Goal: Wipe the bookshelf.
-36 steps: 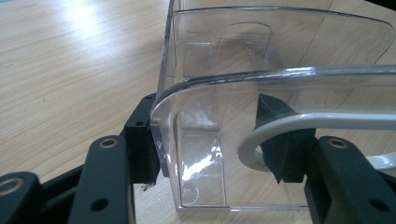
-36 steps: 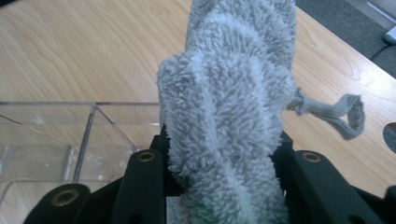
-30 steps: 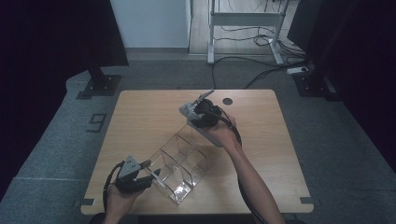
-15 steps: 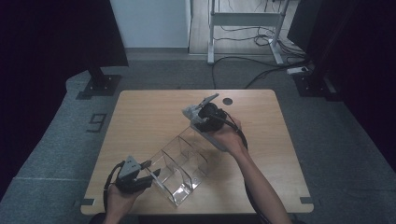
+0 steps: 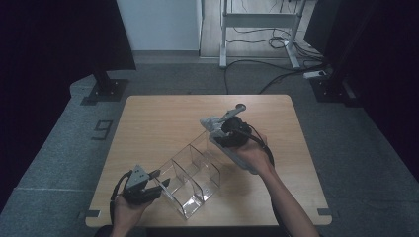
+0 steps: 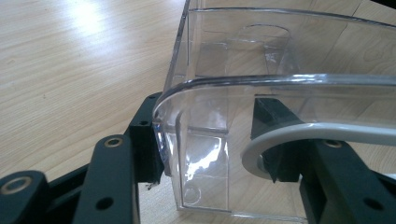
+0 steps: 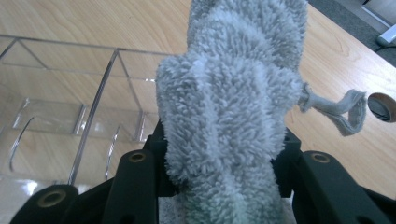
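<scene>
- We see a clear plastic compartment organiser (image 5: 190, 175) lying diagonally on the light wooden table (image 5: 153, 123), running from the near left toward the middle.
- The left gripper (image 5: 160, 186) sits at the near-left end of the organiser. In the left gripper view its jaws are clamped on the organiser's clear curved end wall (image 6: 205, 121), one jaw outside the wall, the other inside.
- A curved white band crosses in front of the inner jaw in that view; we cannot tell what it is.
- The right gripper (image 5: 213, 129) is held above the far right end of the organiser, near the table's middle.
- In the right gripper view its jaws are closed on a fluffy grey terry cloth (image 7: 229, 116), bunched upright between them.
- A small grey hanging loop (image 7: 343, 109) sticks out from the cloth's right side.
- A round hole (image 7: 384, 105) in the table shows at that view's right edge.
- Dark grey carpet (image 5: 346, 143) surrounds the table.
</scene>
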`<state>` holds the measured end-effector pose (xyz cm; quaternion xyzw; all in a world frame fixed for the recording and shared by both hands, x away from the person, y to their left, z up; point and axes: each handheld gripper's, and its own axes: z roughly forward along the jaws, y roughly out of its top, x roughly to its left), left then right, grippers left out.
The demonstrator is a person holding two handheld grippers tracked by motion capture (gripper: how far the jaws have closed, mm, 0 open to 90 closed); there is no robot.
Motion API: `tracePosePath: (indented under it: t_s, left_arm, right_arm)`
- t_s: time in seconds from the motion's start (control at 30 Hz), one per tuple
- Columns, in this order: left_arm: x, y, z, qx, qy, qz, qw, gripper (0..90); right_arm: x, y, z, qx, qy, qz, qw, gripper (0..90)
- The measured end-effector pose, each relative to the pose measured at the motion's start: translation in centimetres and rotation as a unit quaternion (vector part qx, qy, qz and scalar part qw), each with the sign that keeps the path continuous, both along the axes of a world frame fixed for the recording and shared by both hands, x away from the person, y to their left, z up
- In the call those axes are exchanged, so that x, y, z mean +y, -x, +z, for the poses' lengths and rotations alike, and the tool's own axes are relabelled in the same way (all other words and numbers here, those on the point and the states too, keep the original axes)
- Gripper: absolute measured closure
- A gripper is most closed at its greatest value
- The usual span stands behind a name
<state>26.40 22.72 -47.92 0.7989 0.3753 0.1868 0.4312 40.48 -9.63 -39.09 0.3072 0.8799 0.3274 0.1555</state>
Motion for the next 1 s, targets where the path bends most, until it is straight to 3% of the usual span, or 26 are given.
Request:
tracePosePath:
  t_s: [1.0]
  left_arm:
    - [-0.2, 0.0, 0.0, 0.005, 0.005, 0.019, 0.9998, 47.5]
  right_arm:
    - [-5.1, 3.5, -2.2, 0.005, -0.039, -0.005, 0.9992, 57.1]
